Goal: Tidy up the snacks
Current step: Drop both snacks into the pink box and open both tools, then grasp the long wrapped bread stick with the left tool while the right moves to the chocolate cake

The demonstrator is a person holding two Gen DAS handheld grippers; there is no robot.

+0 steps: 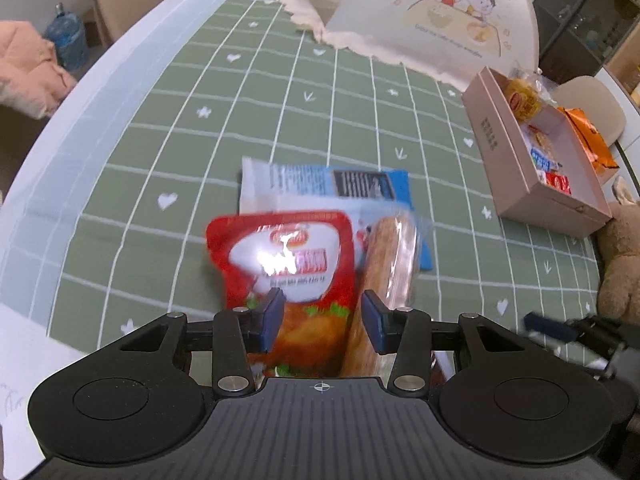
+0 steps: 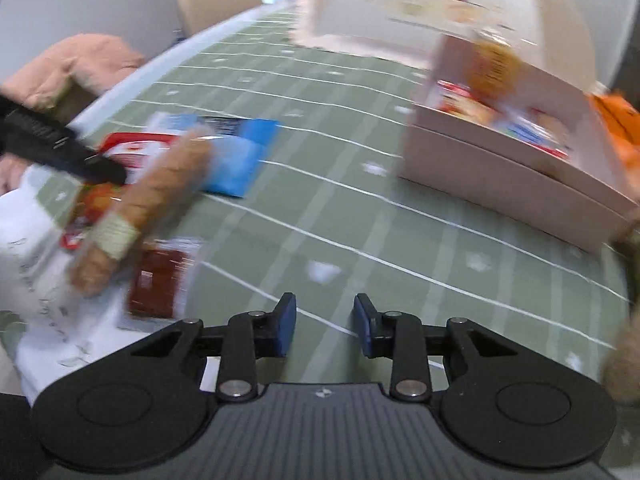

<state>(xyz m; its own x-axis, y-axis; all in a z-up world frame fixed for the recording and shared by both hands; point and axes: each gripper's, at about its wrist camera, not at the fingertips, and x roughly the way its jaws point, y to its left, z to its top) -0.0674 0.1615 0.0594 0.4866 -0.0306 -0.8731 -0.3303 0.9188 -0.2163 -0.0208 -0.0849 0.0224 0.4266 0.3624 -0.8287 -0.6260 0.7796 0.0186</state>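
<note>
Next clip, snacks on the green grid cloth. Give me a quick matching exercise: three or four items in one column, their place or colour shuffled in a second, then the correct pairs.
Things:
1. red pouch
2. blue packet
3. long wrapped biscuit
4. pink box

Descriptions:
A. open, snacks inside, at the right
B. flat, partly under the other snacks
C. between the left gripper's open jaws
D. beside the red pouch, on its right

Pairs: 1-C, 2-B, 3-D, 4-A

Right gripper [image 2: 325,325] empty above green cloth [image 2: 360,216]; snack box [image 2: 500,168] right
</note>
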